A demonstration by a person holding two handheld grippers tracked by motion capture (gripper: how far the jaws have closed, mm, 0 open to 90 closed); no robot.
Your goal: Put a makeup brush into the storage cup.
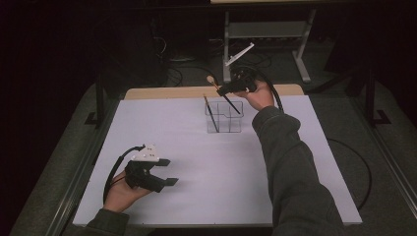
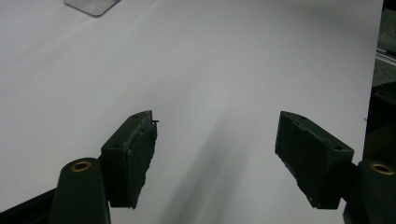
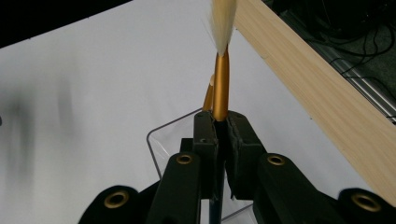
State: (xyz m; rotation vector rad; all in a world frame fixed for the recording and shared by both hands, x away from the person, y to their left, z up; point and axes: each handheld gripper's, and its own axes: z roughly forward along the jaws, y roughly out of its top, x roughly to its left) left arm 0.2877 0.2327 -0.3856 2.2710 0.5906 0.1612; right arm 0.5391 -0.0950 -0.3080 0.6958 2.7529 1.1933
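Note:
A clear plastic organizer (image 1: 226,118) with compartments stands at the far middle of the white table. One brush (image 1: 210,112) leans inside it. My right gripper (image 1: 222,90) is shut on a second brush (image 1: 228,101), tilted, its dark handle end dipping into the organizer and its bristles (image 1: 210,79) up and to the left. In the right gripper view the jaws clamp the gold ferrule (image 3: 220,88) below pale bristles (image 3: 222,23), with the organizer's rim (image 3: 156,135) beneath. My left gripper (image 1: 168,172) rests near the front left, open with nothing between its pads (image 2: 135,154).
The white table top (image 1: 196,167) spans the view, with a wooden strip (image 1: 162,92) along its far edge. Beyond it stand a metal frame (image 1: 265,34) and cables on a dark floor. A corner of the organizer (image 2: 91,5) peeks in at the top of the left gripper view.

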